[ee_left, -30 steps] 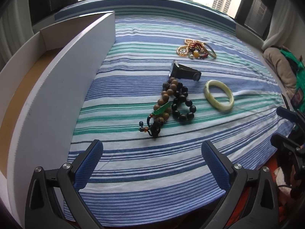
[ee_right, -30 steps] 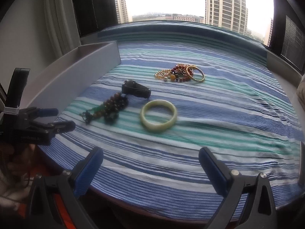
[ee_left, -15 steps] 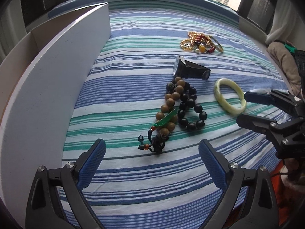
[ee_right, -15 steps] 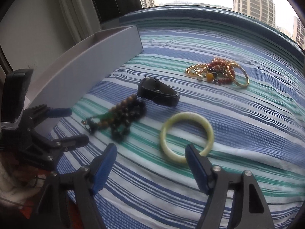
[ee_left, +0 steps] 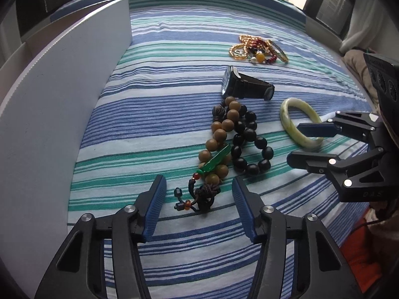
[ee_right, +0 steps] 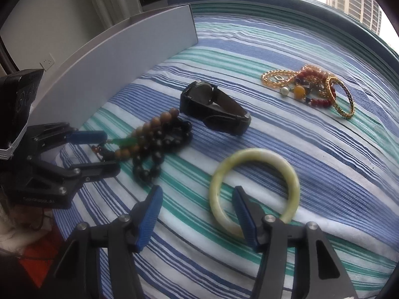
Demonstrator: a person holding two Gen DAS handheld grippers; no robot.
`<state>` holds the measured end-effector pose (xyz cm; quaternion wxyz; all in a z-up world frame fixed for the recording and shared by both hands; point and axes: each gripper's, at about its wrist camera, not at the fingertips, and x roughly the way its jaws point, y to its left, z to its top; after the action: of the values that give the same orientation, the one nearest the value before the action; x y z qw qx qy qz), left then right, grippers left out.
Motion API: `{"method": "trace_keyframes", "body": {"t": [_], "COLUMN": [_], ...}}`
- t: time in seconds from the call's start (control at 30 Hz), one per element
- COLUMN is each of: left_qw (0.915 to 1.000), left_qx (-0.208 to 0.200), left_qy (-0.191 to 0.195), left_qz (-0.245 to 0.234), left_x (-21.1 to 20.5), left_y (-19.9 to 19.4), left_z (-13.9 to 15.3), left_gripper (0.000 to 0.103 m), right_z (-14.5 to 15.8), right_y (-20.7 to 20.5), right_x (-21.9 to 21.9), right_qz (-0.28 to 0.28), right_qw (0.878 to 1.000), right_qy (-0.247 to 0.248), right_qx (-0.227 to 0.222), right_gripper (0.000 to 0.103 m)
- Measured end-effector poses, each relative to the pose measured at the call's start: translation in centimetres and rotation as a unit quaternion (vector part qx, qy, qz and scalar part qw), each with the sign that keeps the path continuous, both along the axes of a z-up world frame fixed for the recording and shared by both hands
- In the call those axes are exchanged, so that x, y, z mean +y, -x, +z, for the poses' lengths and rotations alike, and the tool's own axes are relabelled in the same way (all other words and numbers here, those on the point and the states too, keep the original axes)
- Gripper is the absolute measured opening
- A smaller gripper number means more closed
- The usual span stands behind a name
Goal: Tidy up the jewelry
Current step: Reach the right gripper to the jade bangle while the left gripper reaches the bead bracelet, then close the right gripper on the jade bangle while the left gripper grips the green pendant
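Observation:
Brown and black bead bracelets point(ee_left: 232, 137) with a green charm and dark tassel knot point(ee_left: 202, 198) lie on the striped cloth. My left gripper point(ee_left: 198, 189) is open, its jaws on either side of the knot; it also shows in the right wrist view point(ee_right: 97, 152). A pale green jade bangle point(ee_right: 254, 186) lies to the right. My right gripper point(ee_right: 197, 199) is open, its right finger inside the bangle and the near rim between the jaws. A black watch point(ee_right: 214, 109) and a tangle of gold and red jewelry point(ee_right: 311, 87) lie farther back.
A white open box point(ee_left: 49, 104) stands along the left side of the cloth, its wall close to the left gripper. The striped cloth point(ee_left: 174, 49) covers the table. A window with tall buildings is behind.
Both grippers have moved forward and down and narrowed. The left now straddles the tassel knot. The right now straddles the bangle's near rim.

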<state>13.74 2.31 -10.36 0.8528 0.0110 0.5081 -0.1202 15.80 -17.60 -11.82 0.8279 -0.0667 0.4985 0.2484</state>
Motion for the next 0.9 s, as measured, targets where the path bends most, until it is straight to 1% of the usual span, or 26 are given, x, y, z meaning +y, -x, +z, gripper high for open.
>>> {"method": "trace_keyframes", "body": {"t": [0.03,0.07,0.1,0.13,0.17,0.2,0.27,0.4,0.57,0.7,0.8,0.9], "left_qw": [1.0000,1.0000,1.0000,1.0000,0.9999,0.9999,0.9999,0.9993,0.9985,0.9980,0.9977,0.9968], "left_qx": [-0.002,-0.002,0.001,0.005,0.007,0.007,0.004,0.001,0.005,0.005,-0.006,-0.017], "left_qy": [-0.006,-0.008,-0.005,0.001,0.007,0.010,0.014,0.036,0.048,0.043,0.033,0.032], "left_qz": [-0.002,-0.003,-0.004,-0.005,-0.004,-0.002,0.000,0.006,0.027,0.045,0.059,0.072], "left_x": [-0.1,-0.2,-0.2,-0.1,0.0,0.1,0.4,0.5,1.0,1.8,2.4,3.3], "left_y": [0.0,0.0,0.0,0.1,0.2,0.4,1.0,1.4,1.9,2.8,3.4,4.1], "left_z": [0.0,0.0,0.0,0.1,0.2,0.4,0.9,2.3,3.6,4.7,5.5,6.6], "left_gripper": [0.036,0.021,0.016,0.016,0.015,0.014,0.013,0.012,0.011,0.011,0.011,0.011], "right_z": [0.0,-0.1,-0.1,0.0,-0.1,-0.1,-0.2,0.4,1.9,3.5,4.2,5.0], "right_y": [0.1,0.2,0.2,0.1,0.0,-0.2,-0.3,0.1,0.9,2.4,2.9,3.4], "right_x": [0.1,0.4,0.5,0.5,0.3,0.0,-0.8,-1.9,-3.0,-3.3,-2.7,-2.4], "right_qz": [0.003,0.006,0.007,0.004,-0.002,-0.008,-0.018,-0.032,-0.052,-0.058,-0.057,-0.060], "right_qw": [1.000,1.000,1.000,0.999,0.999,0.999,1.000,0.999,0.996,0.995,0.995,0.994], "right_qy": [0.006,0.017,0.025,0.030,0.032,0.029,0.009,-0.025,-0.070,-0.081,-0.082,-0.088], "right_qx": [-0.008,-0.013,-0.017,-0.019,-0.019,-0.015,-0.001,0.014,0.021,0.013,0.004,-0.005], "right_gripper": [0.054,0.048,0.034,0.028,0.013,0.010,0.010,0.010,0.010,0.011,0.011,0.011]}}
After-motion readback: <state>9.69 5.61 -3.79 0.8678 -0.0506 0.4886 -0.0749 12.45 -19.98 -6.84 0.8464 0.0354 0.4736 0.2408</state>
